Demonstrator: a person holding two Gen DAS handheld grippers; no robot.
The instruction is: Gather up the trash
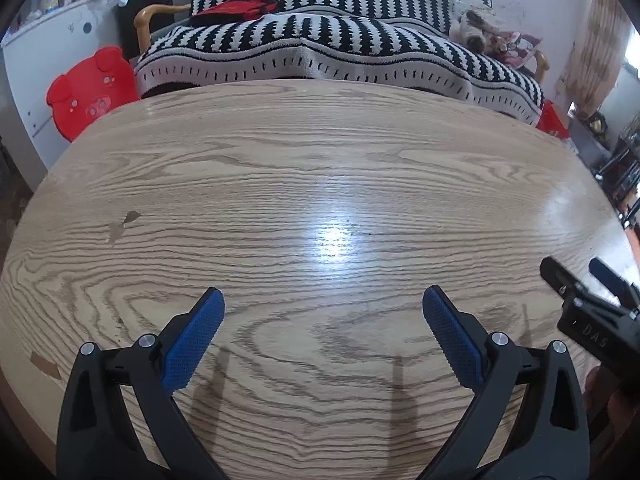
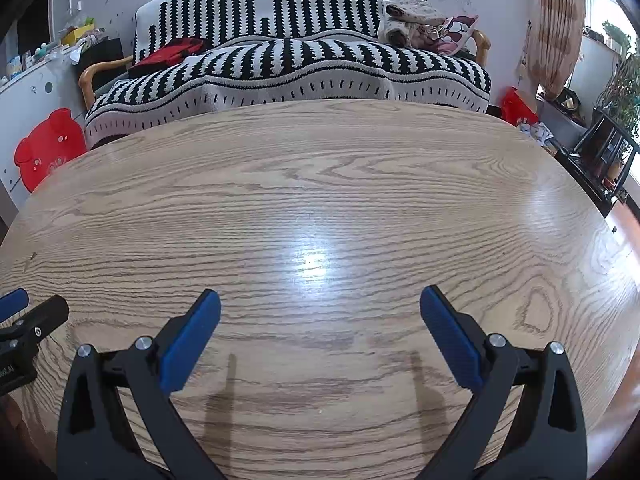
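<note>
Basically, status: both tools hovered over the tabletop, nothing held.
Left tool: black two-finger left gripper w/ blue textured pads (image 1: 323,300), jaws wide apart, empty, low over the wood.
Right tool: matching black-and-blue right gripper (image 2: 320,300), jaws also spread, empty; its tip showed at 4 o'clock in the left cam.
Surface: light oak-grain wooden table (image 1: 280,168), bare w/ a glare patch; small chipped spots in the veneer at 9 o'clock.
Trash: none visible on the tabletop in either view; location couldn't be told from here.
Behind: black-and-white striped blanket-covered sofa (image 2: 288,68) at 12 o'clock; red pig-shaped plastic stool (image 1: 90,92) at 10 o'clock.
Step, my read: search phase, approx. the start.
Doing it well: keep jaws apart, pan slowly toward table edges & floor, confirm an item before descending; don't mistake the chips for litter.
</note>
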